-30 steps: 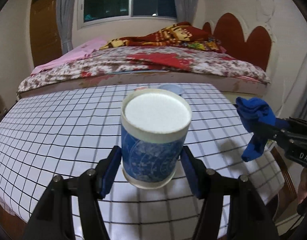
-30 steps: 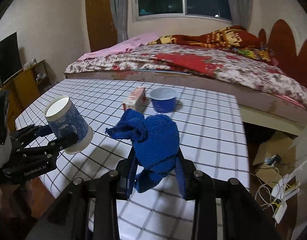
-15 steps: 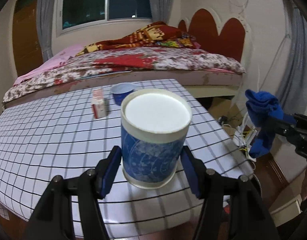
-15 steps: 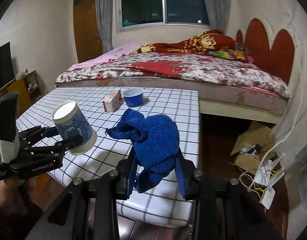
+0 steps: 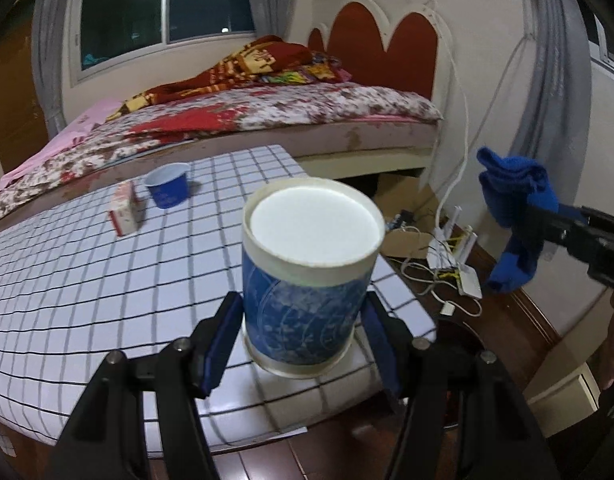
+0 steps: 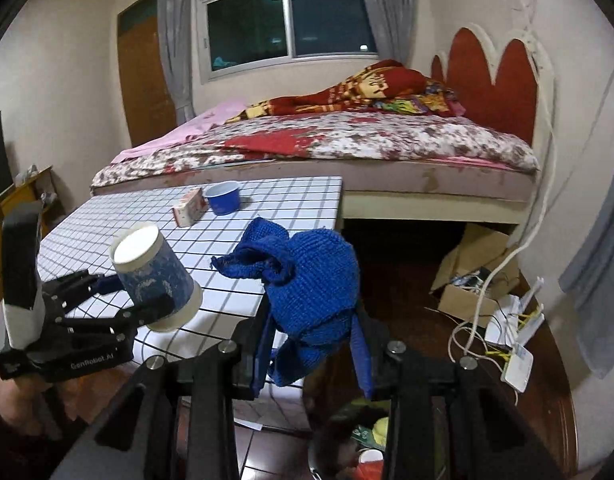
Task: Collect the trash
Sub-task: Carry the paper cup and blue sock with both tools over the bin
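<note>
An upturned blue-and-white paper cup [image 5: 307, 280] is clamped between the blue pads of my left gripper [image 5: 303, 344], above the right front corner of the grid-patterned table [image 5: 87, 280]. The right wrist view shows that cup [image 6: 155, 276] and the left gripper [image 6: 147, 296] at the left. My right gripper [image 6: 313, 344] is shut on a crumpled blue knitted cloth [image 6: 311, 292], held beyond the table's right edge; the cloth [image 5: 515, 216] hangs from the right gripper [image 5: 547, 224] over the floor. A small blue cup [image 6: 223, 197] and a small carton [image 6: 190, 207] stand on the table's far side.
Below the right gripper a dark bin [image 6: 355, 440] with scraps inside sits on the floor. A bed [image 6: 347, 144] lies behind the table. A cardboard box [image 6: 475, 264], a white router [image 6: 515, 360] and cables lie on the wooden floor at right.
Both grippers have swung right with their loads, from over the table to its right edge and beyond. The floor, box and bin have come into view.
</note>
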